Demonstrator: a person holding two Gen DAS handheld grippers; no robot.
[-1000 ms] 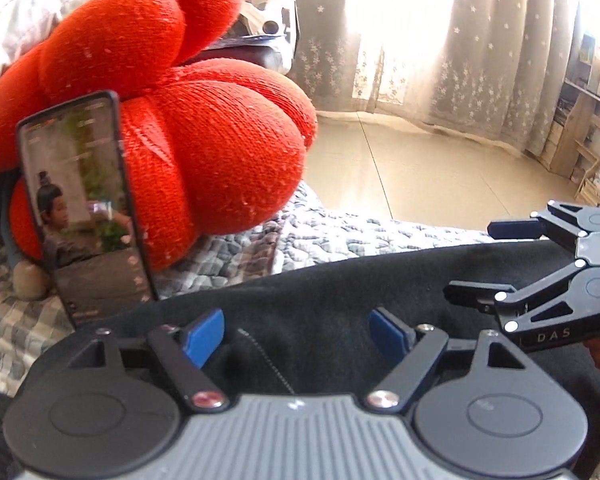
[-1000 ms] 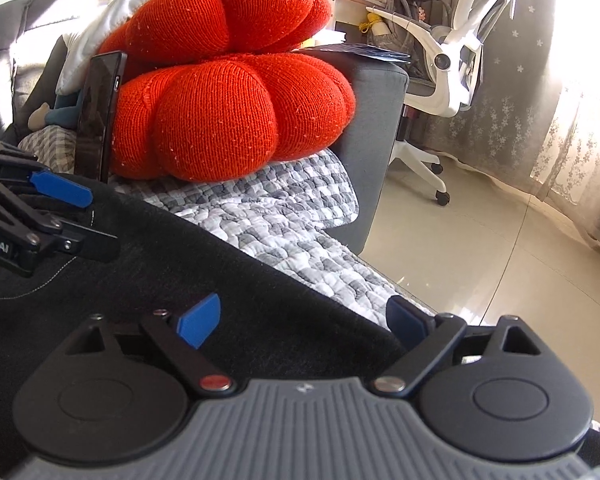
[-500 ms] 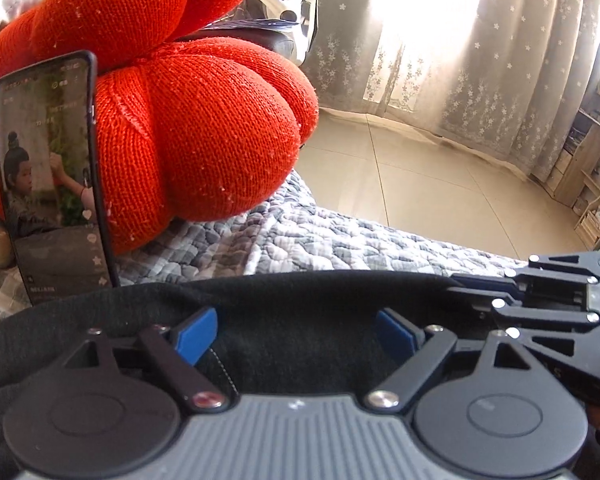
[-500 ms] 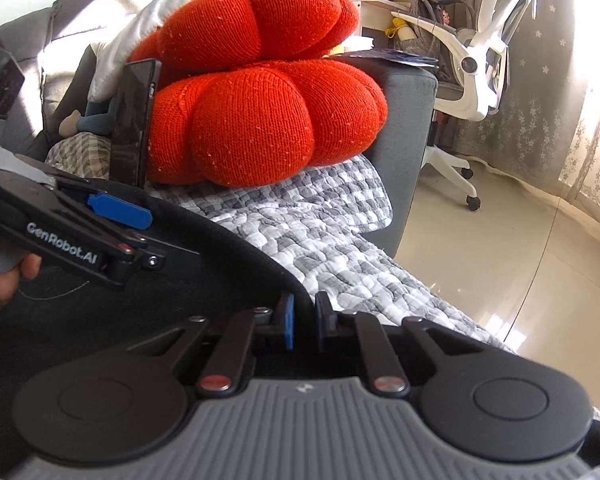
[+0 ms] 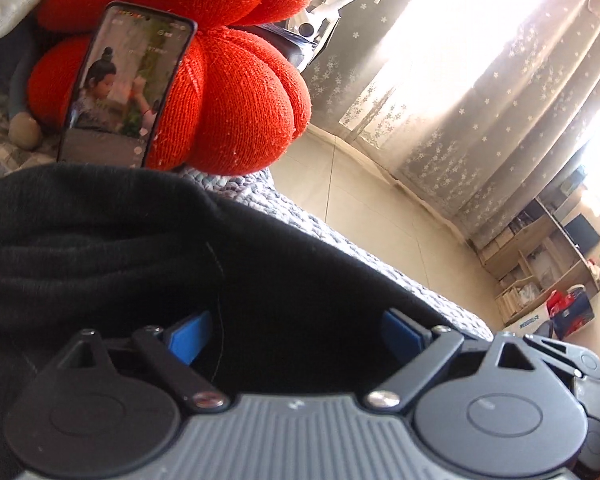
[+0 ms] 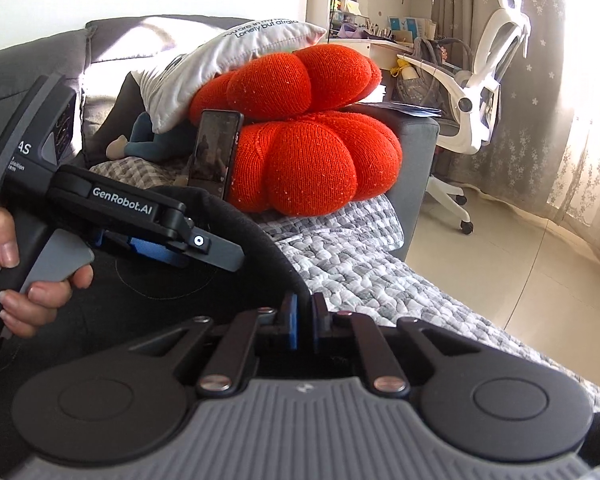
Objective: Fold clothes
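We carry two matching tools: each black two-finger left gripper (image 5: 296, 336) and right gripper (image 6: 305, 322) has a ribbed grey housing, two round black discs, angular black link arms with silver and reddish screw heads, and blue pads on the fingertips (image 5: 190, 336). From the right wrist view, the left one shows white "GenRobot.AI" lettering (plus a partly cut-off "AS" on its grey body) and a pale grey trigger under our bare hand (image 6: 28, 280).
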